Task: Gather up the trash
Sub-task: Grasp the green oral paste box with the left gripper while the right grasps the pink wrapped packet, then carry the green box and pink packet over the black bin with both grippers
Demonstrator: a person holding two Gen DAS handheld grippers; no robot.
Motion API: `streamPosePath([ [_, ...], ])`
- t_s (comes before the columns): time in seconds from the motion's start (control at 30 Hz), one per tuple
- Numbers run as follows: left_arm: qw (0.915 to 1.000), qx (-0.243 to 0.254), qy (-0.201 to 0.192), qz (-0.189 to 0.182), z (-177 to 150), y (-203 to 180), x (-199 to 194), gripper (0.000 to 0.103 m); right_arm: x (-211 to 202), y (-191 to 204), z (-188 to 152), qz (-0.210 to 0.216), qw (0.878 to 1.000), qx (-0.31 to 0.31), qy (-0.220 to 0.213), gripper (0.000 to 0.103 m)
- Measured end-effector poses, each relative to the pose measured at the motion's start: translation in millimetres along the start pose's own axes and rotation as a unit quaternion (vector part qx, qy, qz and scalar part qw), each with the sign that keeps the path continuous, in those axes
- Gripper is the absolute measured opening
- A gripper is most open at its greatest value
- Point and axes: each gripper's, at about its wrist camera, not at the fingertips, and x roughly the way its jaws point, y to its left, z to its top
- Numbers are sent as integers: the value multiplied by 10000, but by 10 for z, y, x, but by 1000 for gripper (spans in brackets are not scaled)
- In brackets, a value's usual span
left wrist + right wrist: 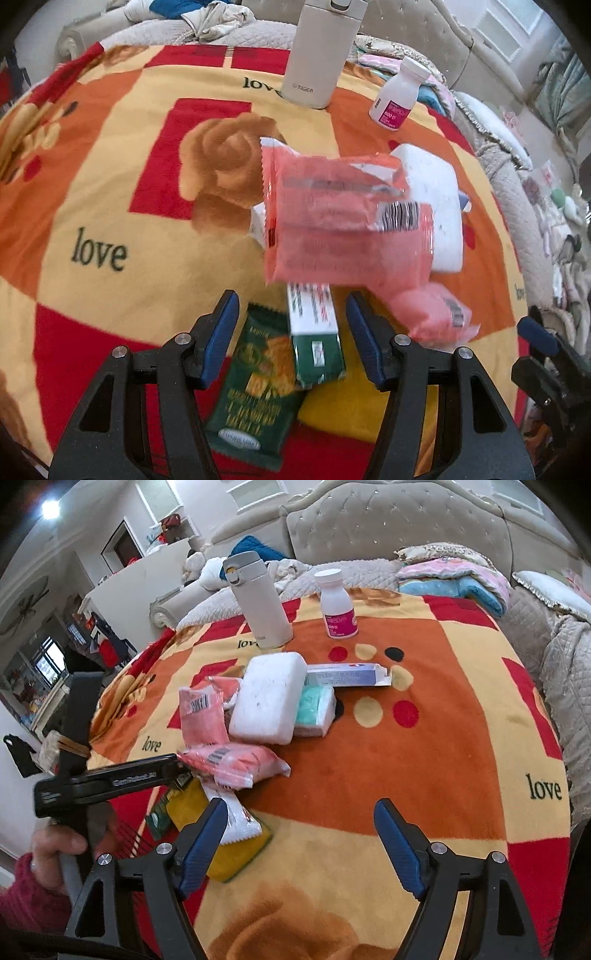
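Both claws are open and hold nothing. The left claw (291, 332) should drop straight over the green wrappers (317, 354) by the foam block (439, 206), then squeeze.

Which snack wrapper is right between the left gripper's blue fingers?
The green-and-white wrapper. It lies in the gap of the left gripper, beside the dark green packet. The pink wrappers lie farther off, past the fingertips.

A white flask (260, 605) and pill bottle (337, 605) stand on the blanket (443, 757).
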Motion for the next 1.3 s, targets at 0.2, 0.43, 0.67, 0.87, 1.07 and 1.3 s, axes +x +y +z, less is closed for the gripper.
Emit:
streamPosePath([
  [0.2, 9999, 156, -19, -27, -11, 114, -114, 22, 212, 145, 209, 408, 9989, 195, 143, 80],
  [0.43, 9996, 153, -216, -61, -129, 315, -408, 22, 792, 437, 425, 714, 9944, 350, 695, 85],
  [0.67, 9994, 247, -227, -61, -294, 338, -501, 22, 891, 406, 298, 381, 9960, 11, 808, 71],
  [0.87, 9995, 139, -190, -186, -356, 351, -497, 22, 524, -38, 48, -133, 9974, -127, 703, 60],
  [1.07, 9992, 123, -223, -303, -417, 268, -566, 22, 392, -294, -181, -416, 9939, -249, 987, 65],
  [1.3, 9982, 266, -334, -420, -486, 91, -723, 22, 297, -231, -194, -500, 9948, -359, 814, 78],
])
